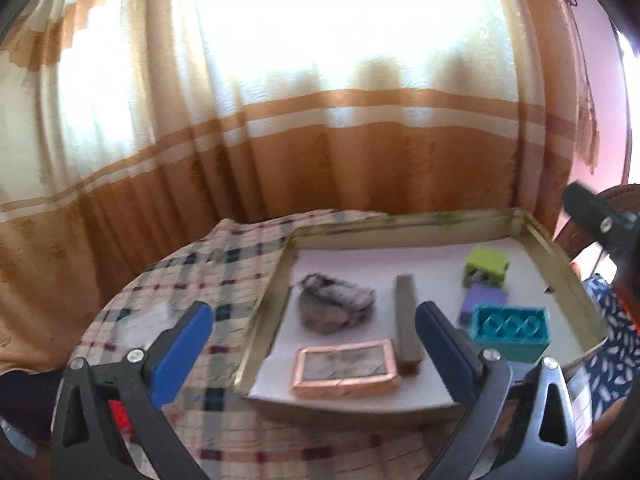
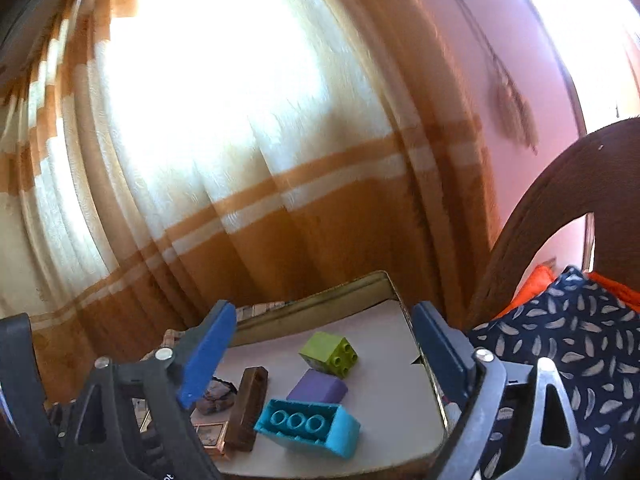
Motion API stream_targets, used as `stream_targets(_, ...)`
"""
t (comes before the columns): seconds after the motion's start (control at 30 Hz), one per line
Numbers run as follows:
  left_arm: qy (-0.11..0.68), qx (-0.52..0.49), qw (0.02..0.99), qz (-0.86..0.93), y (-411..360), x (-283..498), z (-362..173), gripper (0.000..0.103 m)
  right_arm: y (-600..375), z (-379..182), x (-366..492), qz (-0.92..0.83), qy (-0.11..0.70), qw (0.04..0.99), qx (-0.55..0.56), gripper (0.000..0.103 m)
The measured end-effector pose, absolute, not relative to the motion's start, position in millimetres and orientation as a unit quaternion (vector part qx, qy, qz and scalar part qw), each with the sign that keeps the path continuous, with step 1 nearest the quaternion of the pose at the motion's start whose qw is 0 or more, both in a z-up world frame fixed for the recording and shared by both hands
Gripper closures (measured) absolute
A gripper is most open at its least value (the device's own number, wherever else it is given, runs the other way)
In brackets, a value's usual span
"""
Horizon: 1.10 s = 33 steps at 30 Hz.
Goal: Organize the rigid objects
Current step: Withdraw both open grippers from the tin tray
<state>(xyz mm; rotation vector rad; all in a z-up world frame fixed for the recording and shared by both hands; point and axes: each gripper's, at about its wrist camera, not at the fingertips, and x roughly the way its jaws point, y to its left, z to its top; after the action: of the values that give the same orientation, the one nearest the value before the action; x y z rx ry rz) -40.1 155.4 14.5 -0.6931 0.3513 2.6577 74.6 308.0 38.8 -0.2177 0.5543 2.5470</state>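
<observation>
On the checked tablecloth [image 1: 192,280] sits a shallow metal tray [image 1: 400,226] lined with pale paper. Inside lie a rough grey stone [image 1: 334,308], a flat copper-edged tile [image 1: 346,368], a long dark bar [image 1: 406,330] that may be wood, and three studded plastic bricks: lime green [image 1: 486,266], purple [image 1: 482,300] and teal [image 1: 510,330]. Both the left gripper [image 1: 314,330] and the right gripper [image 2: 324,332] are spread wide with nothing between their blue pads, hanging above the tray.
</observation>
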Motion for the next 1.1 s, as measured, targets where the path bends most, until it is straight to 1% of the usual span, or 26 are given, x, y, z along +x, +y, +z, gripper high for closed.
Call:
stream_targets(0.03, 0.127, -0.247, 0.176, 0.944, 150, -40, 12, 0.001, 302, 39, 76, 0.941, 0.196, 0.266, -0.076, 0.008)
stream_targets(0.1, 0.127, -0.252, 0.161, 0.946, 138, -40, 8, 0.001, 293, 37, 79, 0.942, 0.186, 0.271, -0.071, 0.007)
stream_targets(0.27, 0.094, -0.251, 0.125, 0.955, 102, -41, -1, 0.001, 279, 30, 79, 0.944, 0.187, 0.257, -0.091, 0.007)
stream_targets(0.5, 0.041, -0.267, 0.086, 0.959, 71, -46, -5, 0.001, 262, 32, 79, 0.953, 0.157, 0.241, -0.093, 0.007)
stream_targets(0.7, 0.076, -0.258, 0.081, 0.96, 82, -39, -5, 0.001, 258, 31, 72, 0.953, 0.152, 0.237, -0.114, 0.006)
stream_targets(0.9, 0.062, -0.263, 0.07, 0.96, 75, -42, -4, 0.001, 262, 28, 79, 0.95, 0.166, 0.24, -0.113, 0.006)
stream_targets(1.1, 0.067, -0.254, 0.076, 0.962, 75, -39, -2, 0.001, 258, 28, 85, 0.953, 0.164, 0.232, -0.107, 0.006)
